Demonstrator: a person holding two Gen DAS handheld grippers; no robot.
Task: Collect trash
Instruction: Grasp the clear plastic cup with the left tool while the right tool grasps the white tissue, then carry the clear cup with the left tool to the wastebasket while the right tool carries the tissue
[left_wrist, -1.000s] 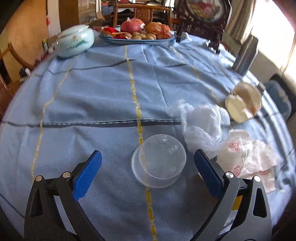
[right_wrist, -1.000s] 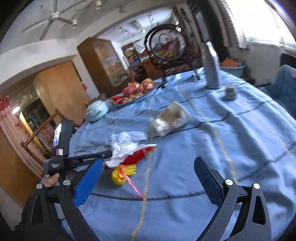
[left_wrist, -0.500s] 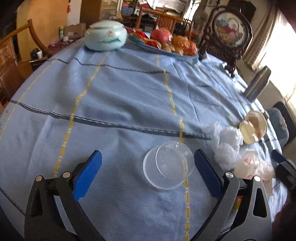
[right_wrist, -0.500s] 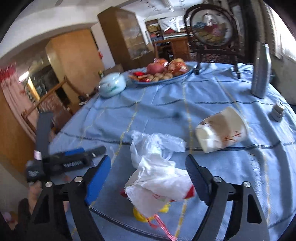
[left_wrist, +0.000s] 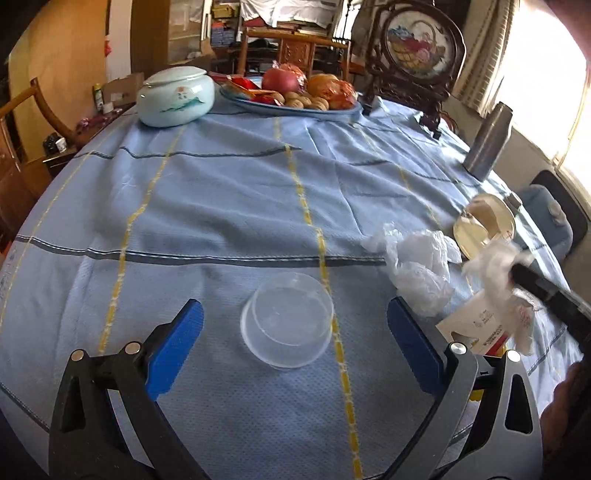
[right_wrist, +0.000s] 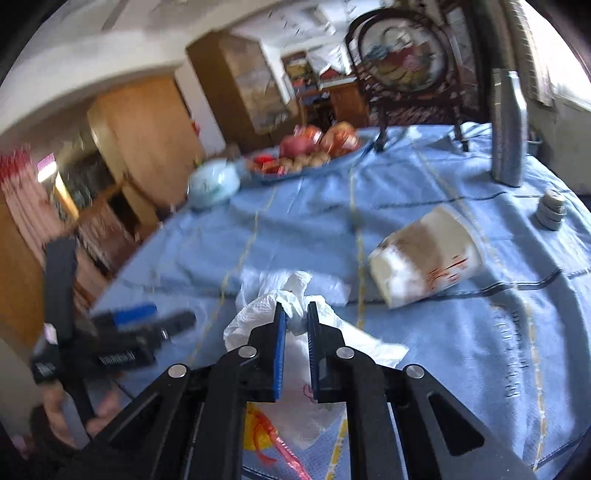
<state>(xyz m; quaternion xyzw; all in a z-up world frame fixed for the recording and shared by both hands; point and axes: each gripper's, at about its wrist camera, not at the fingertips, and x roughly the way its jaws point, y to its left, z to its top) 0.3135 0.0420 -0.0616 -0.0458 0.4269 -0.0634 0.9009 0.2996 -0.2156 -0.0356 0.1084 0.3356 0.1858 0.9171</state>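
Observation:
My right gripper (right_wrist: 294, 308) is shut on a crumpled white tissue (right_wrist: 295, 288) above a pile of white wrappers (right_wrist: 306, 391) and a yellow-red wrapper (right_wrist: 262, 435). In the left wrist view the tissue (left_wrist: 491, 266) hangs from the right gripper at the far right. My left gripper (left_wrist: 293, 332) is open and empty, its jaws either side of a clear plastic container (left_wrist: 286, 319) on the blue tablecloth (left_wrist: 221, 206). A crumpled clear plastic bag (left_wrist: 421, 266) lies right of the container. A tipped paper cup (right_wrist: 424, 258) lies beyond the tissue.
A pale green lidded jar (left_wrist: 175, 96) and a fruit plate (left_wrist: 295, 94) stand at the table's far side. A metal flask (left_wrist: 487, 142) and a framed screen (left_wrist: 413, 55) stand at the far right. A small stack of caps (right_wrist: 552, 210) lies near the right edge.
My right gripper has closed on the white tissue and lifted it off the wrapper pile. My left gripper has shifted so the clear container sits centred between its open jaws.

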